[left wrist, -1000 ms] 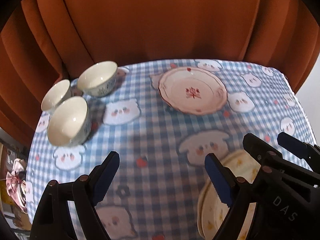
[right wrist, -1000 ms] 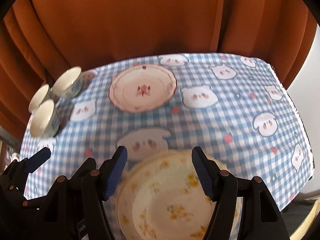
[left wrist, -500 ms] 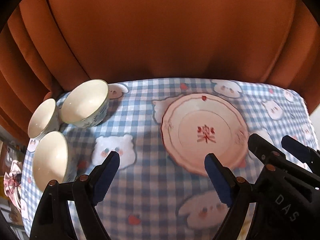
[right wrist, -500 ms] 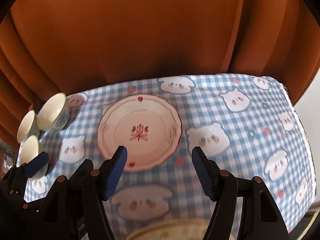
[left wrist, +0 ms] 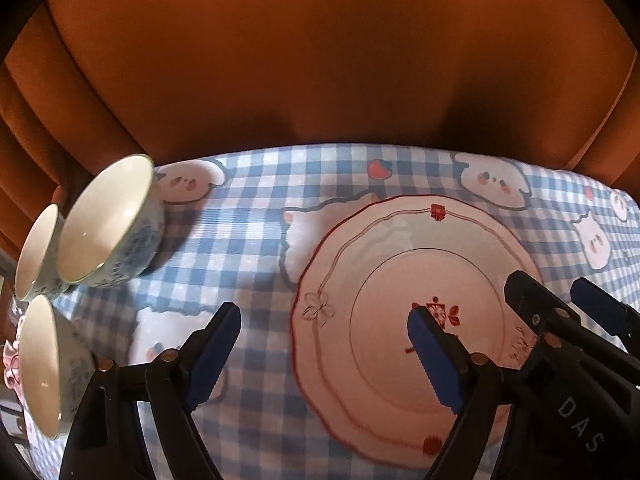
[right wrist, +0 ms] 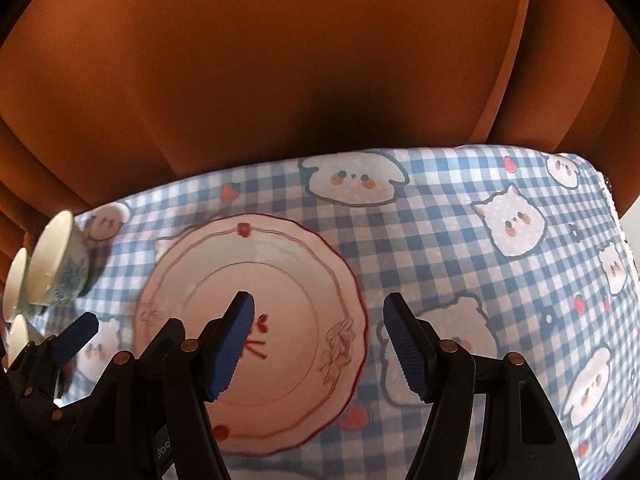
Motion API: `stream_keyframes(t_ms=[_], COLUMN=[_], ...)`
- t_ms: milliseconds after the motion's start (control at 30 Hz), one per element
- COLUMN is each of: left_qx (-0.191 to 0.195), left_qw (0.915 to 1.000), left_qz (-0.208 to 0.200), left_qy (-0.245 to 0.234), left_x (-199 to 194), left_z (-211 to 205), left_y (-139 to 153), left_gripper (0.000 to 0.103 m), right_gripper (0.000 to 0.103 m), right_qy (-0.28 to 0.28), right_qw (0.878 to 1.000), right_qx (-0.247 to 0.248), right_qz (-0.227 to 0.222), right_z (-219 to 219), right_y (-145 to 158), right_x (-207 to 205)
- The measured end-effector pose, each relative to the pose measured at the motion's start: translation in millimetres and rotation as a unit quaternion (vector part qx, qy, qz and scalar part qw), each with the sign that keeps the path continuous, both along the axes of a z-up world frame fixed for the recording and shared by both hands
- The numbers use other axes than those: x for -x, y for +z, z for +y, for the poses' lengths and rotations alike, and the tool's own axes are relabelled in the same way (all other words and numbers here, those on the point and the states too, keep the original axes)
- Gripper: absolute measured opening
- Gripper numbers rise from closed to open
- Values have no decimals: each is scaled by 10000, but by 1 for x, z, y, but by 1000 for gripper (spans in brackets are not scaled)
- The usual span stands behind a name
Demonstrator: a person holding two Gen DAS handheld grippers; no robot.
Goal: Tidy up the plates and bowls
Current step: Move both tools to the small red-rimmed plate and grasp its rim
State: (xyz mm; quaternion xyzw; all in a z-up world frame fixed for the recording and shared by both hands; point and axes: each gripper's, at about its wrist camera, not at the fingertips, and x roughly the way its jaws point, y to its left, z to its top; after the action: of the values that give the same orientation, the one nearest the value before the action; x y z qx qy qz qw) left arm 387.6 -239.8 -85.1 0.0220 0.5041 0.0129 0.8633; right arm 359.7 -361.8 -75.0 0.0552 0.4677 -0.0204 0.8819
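A pink plate with a red rim and a red flower motif [left wrist: 380, 280] lies flat on the blue checked tablecloth; it also shows in the right wrist view [right wrist: 280, 280]. My left gripper [left wrist: 324, 344] is open and empty, straddling the plate's left edge from above. My right gripper [right wrist: 318, 342] is open and empty, straddling the plate's right edge. Three cream bowls with blue patterns [left wrist: 108, 220] stand together at the far left, also seen in the right wrist view [right wrist: 56, 264].
An orange curtain [left wrist: 320, 60] hangs right behind the table's far edge. The tablecloth [right wrist: 500, 280] with animal prints stretches to the right of the plate. The table's right edge [right wrist: 616, 216] drops off.
Both grippers moved forward across the table toward the pink plate. The yellow-flowered plate near the front has dropped out of view. Both stayed open.
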Motion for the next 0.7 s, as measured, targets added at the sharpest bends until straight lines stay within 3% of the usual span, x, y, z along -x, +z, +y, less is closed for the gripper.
stream_keyframes(t_ms=[267,400,467,700], left_qx=[102,139,228,114], left_qw=[9997,9996,9993,9991], left_qz=[200,253,283,361], left_qy=[14,-29,-90,-216], left_x=[-18,-21,-22,-7], left_z=[-7,-8,-9,-9], left_y=[-23,-28,-28,-26], left_gripper=[85,81,75,75], right_gripper=[70,52,52,51], right_qy=[21,167,177,185], right_qw=[9998,9992,9992,9988], right_qx=[-69,-196,-197,-214], right_qz=[173,301,287,402], right_z=[-11,-9,-10,-9], right_y=[-25,-34,-34,-33], right_x=[-23,-31,-33,-26])
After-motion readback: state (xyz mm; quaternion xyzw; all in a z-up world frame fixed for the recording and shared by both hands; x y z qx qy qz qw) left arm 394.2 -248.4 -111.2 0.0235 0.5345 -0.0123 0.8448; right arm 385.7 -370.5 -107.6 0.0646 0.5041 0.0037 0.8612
